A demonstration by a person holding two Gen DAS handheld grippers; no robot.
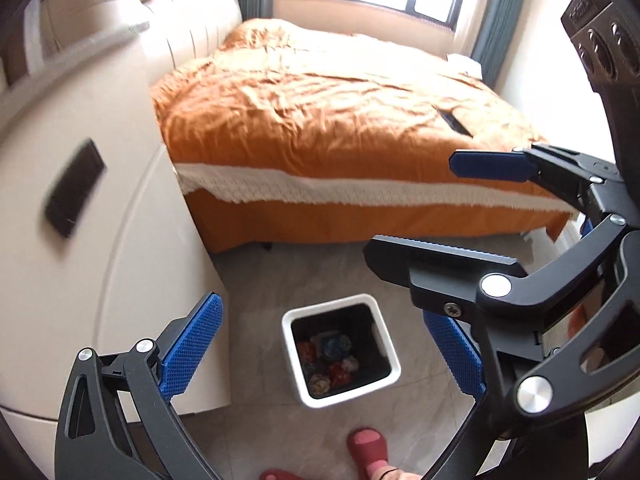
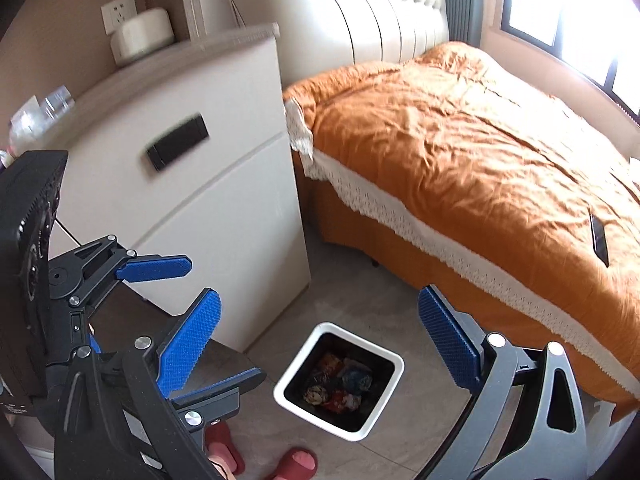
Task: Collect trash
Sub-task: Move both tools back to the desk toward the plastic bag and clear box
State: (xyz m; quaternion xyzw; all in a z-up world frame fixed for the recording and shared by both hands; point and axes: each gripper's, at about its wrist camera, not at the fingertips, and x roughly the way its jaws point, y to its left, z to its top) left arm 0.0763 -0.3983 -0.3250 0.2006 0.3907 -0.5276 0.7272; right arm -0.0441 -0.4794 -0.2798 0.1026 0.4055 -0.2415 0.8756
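Observation:
A white square trash bin (image 1: 293,360) stands on the tiled floor below both grippers. It holds several crumpled colourful wrappers (image 1: 330,360). It also shows in the right wrist view (image 2: 384,396) with the wrappers (image 2: 340,386) inside. My left gripper (image 1: 324,352) is open and empty, high above the bin. My right gripper (image 2: 320,342) is open and empty above the bin too. The right gripper also shows in the left wrist view (image 1: 412,204), and the left gripper in the right wrist view (image 2: 224,320).
A cream nightstand (image 2: 224,184) with a black handle (image 2: 178,142) stands left of the bin. A bed with an orange cover (image 2: 480,160) lies to the right, a dark phone (image 2: 599,238) on it. The person's red slippers (image 2: 298,462) are near the bin.

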